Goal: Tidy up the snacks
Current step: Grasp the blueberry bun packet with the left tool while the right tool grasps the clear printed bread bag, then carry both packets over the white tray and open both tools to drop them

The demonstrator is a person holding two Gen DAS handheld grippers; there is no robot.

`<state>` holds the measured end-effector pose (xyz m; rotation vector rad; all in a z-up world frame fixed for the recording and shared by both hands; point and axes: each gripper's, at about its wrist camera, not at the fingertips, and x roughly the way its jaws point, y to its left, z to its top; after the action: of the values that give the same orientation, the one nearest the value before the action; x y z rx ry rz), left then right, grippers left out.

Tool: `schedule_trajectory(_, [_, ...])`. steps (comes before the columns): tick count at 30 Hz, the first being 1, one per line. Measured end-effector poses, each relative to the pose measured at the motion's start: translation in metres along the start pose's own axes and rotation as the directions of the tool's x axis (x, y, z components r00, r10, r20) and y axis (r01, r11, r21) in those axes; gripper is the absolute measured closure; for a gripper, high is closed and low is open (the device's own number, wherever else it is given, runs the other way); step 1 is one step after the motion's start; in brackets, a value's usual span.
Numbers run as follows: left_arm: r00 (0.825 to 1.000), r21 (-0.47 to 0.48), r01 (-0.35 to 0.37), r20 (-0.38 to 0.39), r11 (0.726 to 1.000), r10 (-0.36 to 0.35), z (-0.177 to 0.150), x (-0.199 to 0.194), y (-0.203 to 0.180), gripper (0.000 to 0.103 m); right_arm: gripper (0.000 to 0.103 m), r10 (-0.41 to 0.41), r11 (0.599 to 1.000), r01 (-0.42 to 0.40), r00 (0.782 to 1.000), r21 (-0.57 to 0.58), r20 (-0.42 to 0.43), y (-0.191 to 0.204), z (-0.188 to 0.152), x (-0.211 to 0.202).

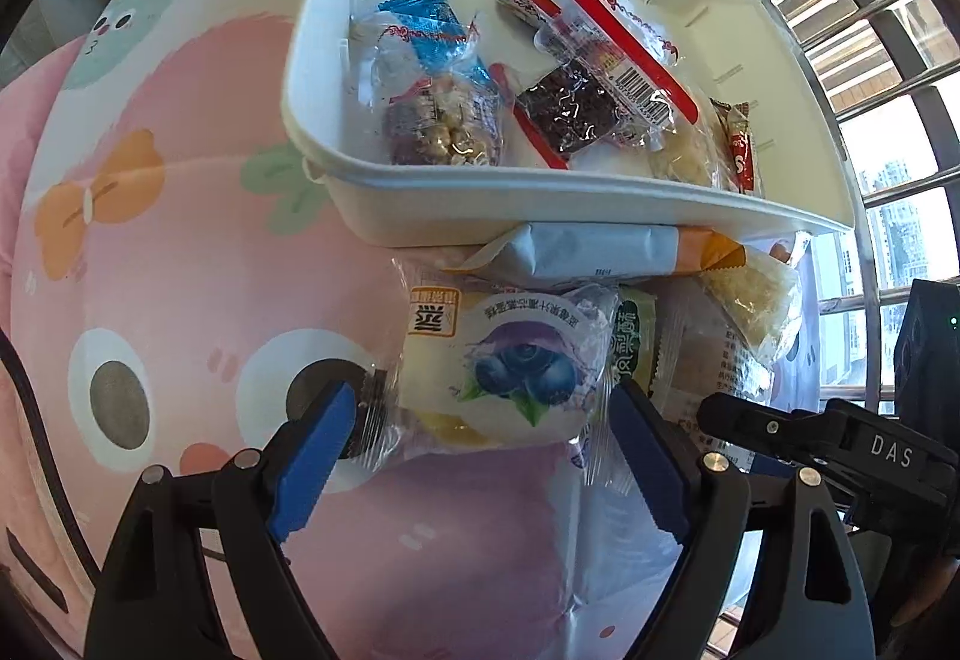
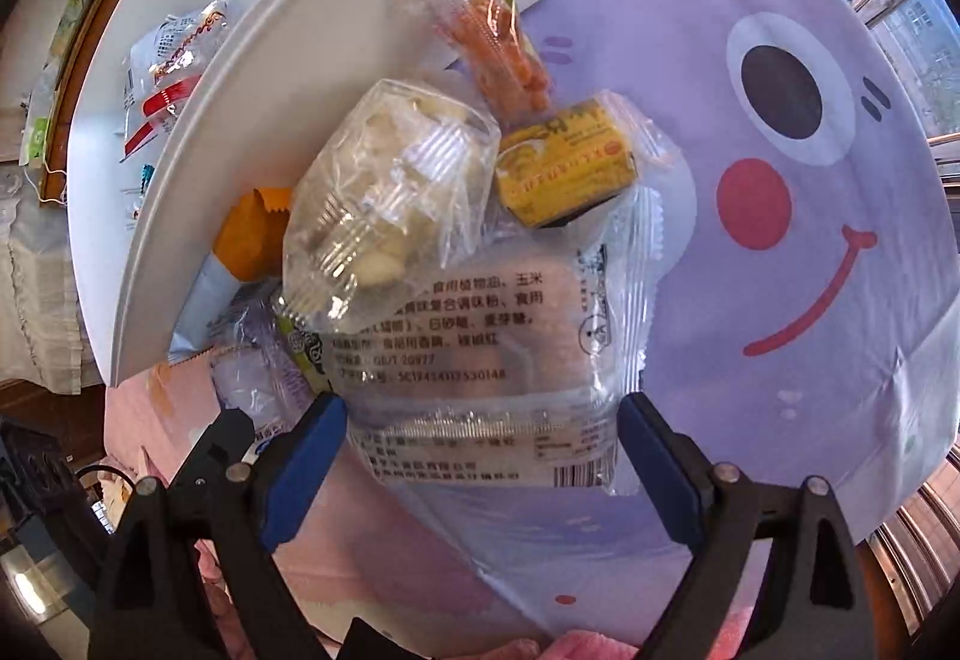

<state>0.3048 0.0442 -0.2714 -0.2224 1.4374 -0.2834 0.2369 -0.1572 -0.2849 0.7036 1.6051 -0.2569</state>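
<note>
**Both tongs low over the loose snacks beside the bin**

Barred windows with bright daylight stand behind a table covered by a cartoon cloth [image 1: 180, 270], pink on one side and purple on the other. On it stands a white plastic bin [image 1: 540, 192], already holding several wrapped snacks. The loose packets lie against its near wall.

My left gripper [image 1: 480, 432] is spread, and the clear-wrapped blueberry cake packet [image 1: 510, 366] lies between its blue pads; I cannot tell if the pads touch the wrapper. My right gripper [image 2: 480, 438] is also spread wide, around the large clear packet with printed text [image 2: 480, 360], which lies under a crinkled clear bag of pale pieces [image 2: 384, 192] and beside a small yellow wrapped block [image 2: 564, 168].

I judge this as the picking step. Next, each tong should close on its packet, then lift it over the bin wall.
</note>
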Motion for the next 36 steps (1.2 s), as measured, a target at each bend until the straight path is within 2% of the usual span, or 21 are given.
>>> schedule_trajectory(6, [1.0,-0.011,0.006,-0.013,1.0,-0.006,0.003,0.009,0.003,0.018,0.006,-0.069,0.998,0.069,0.997,0.003,0.025,0.016,0.005,0.005])
schedule_trajectory(12, [1.0,0.017,-0.006,-0.02,1.0,0.006,0.007,0.018,-0.001,0.018,0.006,-0.122,0.992,0.123,0.992,-0.005,0.027,0.046,0.014,0.013])
schedule_trajectory(16, [1.0,0.018,0.002,-0.011,1.0,-0.002,0.007,0.021,-0.003,0.023,0.006,-0.143,0.99,0.143,0.989,0.008,0.031,0.052,0.016,0.014])
schedule_trajectory(18, [1.0,0.021,0.024,-0.014,0.999,-0.024,0.007,0.022,-0.002,0.029,0.007,-0.154,0.988,0.154,0.988,0.005,0.029,0.055,0.017,0.015])
schedule_trajectory(19, [0.999,0.015,0.038,-0.022,0.999,-0.038,0.006,0.024,0.0,0.037,0.008,-0.159,0.987,0.159,0.987,0.006,0.029,0.057,0.017,0.015])
schedule_trajectory(23, [0.998,0.011,0.066,-0.018,0.998,-0.066,0.002,0.025,0.006,0.043,0.016,-0.175,0.985,0.175,0.984,0.006,0.036,0.07,0.017,0.014])
schedule_trajectory(28, [0.998,0.028,0.064,-0.02,0.998,-0.064,-0.006,0.022,0.01,0.046,0.025,-0.185,0.982,0.186,0.981,-0.018,0.058,0.081,0.009,0.011])
schedule_trajectory(36, [0.998,0.04,0.05,-0.032,0.998,-0.049,-0.015,0.002,0.021,0.046,0.028,-0.21,0.976,0.212,0.976,-0.043,0.055,0.097,-0.012,0.015])
